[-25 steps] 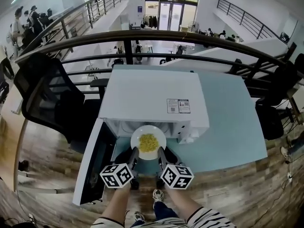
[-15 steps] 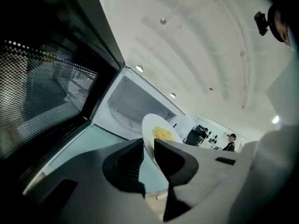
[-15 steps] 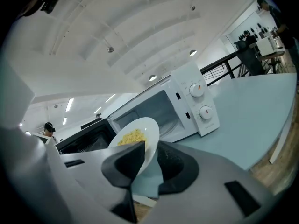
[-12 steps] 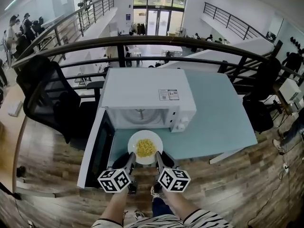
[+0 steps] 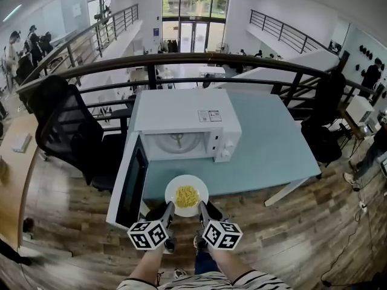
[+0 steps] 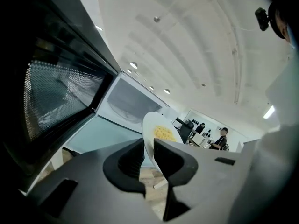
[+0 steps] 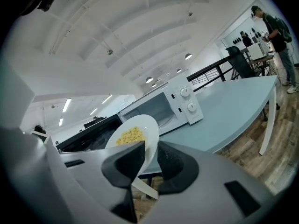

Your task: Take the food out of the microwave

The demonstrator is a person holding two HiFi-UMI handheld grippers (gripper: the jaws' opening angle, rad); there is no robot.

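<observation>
A white plate (image 5: 187,195) of yellow food (image 5: 187,194) hangs over the table's front edge, clear of the white microwave (image 5: 184,125). The microwave's door (image 5: 128,183) stands swung open to the left. My left gripper (image 5: 170,208) pinches the plate's near left rim and my right gripper (image 5: 201,208) pinches its near right rim. In the left gripper view the plate (image 6: 161,127) sits between the jaws of the left gripper (image 6: 148,146), which have just been closing on it. The right gripper view shows the right gripper (image 7: 150,148) clamped on the plate (image 7: 131,133), with the open microwave (image 7: 163,107) behind.
The pale blue table (image 5: 272,150) reaches out to the right of the microwave. A black office chair (image 5: 66,128) stands at the left, and a dark railing (image 5: 181,59) runs behind the table. Wooden floor lies below. A person (image 7: 275,29) stands far off to the right.
Both grippers have drawn the plate out of the microwave cavity and toward me. It has gone from the cavity mouth to the table's front edge.
</observation>
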